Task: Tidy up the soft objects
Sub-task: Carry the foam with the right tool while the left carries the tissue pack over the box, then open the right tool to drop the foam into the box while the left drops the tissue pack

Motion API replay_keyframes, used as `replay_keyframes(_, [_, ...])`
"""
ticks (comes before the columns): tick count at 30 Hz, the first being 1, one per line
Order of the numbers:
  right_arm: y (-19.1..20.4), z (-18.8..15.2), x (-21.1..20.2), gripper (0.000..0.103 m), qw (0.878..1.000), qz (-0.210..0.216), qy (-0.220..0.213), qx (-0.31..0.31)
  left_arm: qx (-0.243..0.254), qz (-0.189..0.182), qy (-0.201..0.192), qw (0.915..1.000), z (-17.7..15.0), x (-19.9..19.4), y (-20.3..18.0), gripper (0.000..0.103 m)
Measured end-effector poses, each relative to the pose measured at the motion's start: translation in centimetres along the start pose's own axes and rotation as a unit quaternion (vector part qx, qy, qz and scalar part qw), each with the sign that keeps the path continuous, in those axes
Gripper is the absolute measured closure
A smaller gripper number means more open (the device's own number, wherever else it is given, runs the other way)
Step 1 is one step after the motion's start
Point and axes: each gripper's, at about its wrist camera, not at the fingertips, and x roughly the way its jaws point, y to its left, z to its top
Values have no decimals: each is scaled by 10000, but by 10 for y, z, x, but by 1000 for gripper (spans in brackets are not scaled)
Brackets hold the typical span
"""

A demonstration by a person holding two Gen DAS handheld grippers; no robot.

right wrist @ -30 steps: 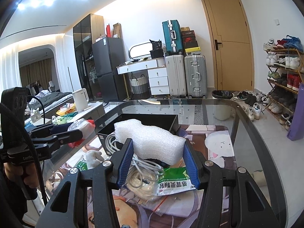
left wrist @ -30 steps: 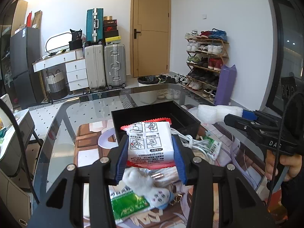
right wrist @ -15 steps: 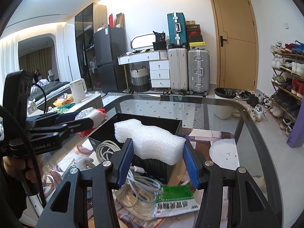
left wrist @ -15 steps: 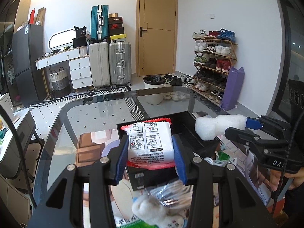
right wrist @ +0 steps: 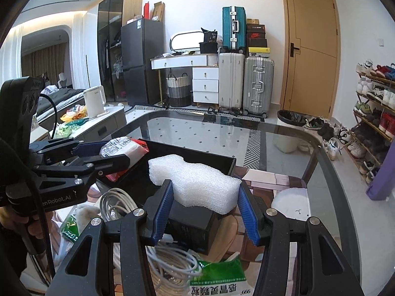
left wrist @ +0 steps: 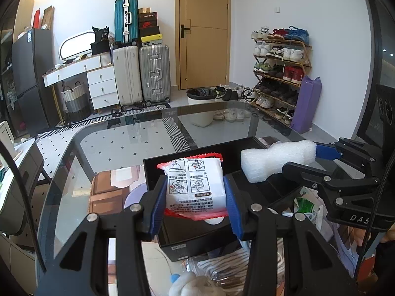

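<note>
My left gripper [left wrist: 196, 206] is shut on a white packet with red edges [left wrist: 195, 185] and holds it over the near part of the open black box [left wrist: 172, 243]. My right gripper [right wrist: 205, 208] is shut on a white foam block [right wrist: 195, 181], held above the same black box [right wrist: 209, 159]. In the left wrist view the foam block [left wrist: 274, 159] and the right gripper [left wrist: 311, 159] come in from the right over the box. The right wrist view has the left gripper [right wrist: 108, 154] with the packet [right wrist: 122, 148] at the box's left rim.
The box stands on a glass table [left wrist: 123, 145] among clutter: a coil of white cable [right wrist: 170, 266], a green and white sachet [right wrist: 219, 280], a white plush toy [left wrist: 192, 285]. Suitcases [left wrist: 140, 74], a door and a shoe rack [left wrist: 279, 74] lie beyond the table.
Both grippers have moved forward with their loads, from above the clutter to over the black box. The box now fills more of both views.
</note>
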Motion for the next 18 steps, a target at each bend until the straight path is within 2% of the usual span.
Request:
replay_keyframes(12, [2,3,20,49,9997,124,136,-165,-10,-18,150,9999,-1,14,2,59])
replay_keyframes(13, [1,3,19,45,9997,104,132,-171,-16,-40,148,9999,-2,12,2,59])
replay_keyframes(16, [-4,2,9,25,9999,82,45,-112,-40,-63,141,9999,-2,7,2,58])
replay_keyframes(18, [-8,-2,-1,18,9999,56,8,-84,-40,-57,125,9999,-2,2,2,57])
